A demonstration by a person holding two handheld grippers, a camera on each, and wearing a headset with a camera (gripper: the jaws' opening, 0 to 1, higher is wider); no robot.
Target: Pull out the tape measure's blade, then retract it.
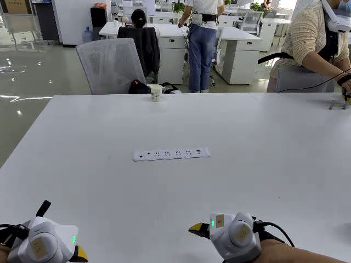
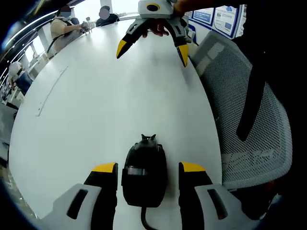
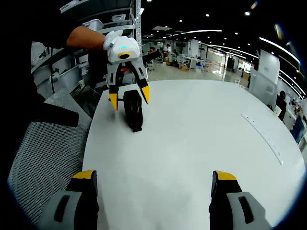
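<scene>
"Left gripper view, lower centre: what lies between the two yellow-tipped jaws?"

"A black, rounded tape measure case (image 2: 144, 172), lying on the white tabletop (image 2: 96, 96). The left gripper (image 2: 148, 167) is spread, one jaw on either side of the case, with a narrow gap showing at each. A dark cord leaves the case toward the bottom edge and is cut off there."

"And at top centre of that frame?"

"The right gripper (image 2: 152, 53), facing back across bare table, its jaws wide apart around nothing."

"What surrounds the work?"

"Head view: a long white power strip (image 1: 171, 154) at frame centre, a paper cup (image 1: 156, 92) at the far table edge, and a grey mesh chair (image 1: 112, 66) behind it, upper left. A person in a headset (image 1: 310, 44) works at the upper right corner. Another mesh chair back (image 2: 249, 110) occupies the right of the left gripper view, crossed by a dark strip I cannot identify."

"What is hard to make out?"

"Both grippers are cut by the lower edge of the head view. In the right gripper view the case appears upper left, small, between the left gripper's jaws; the blade's hook cannot be made out."
</scene>
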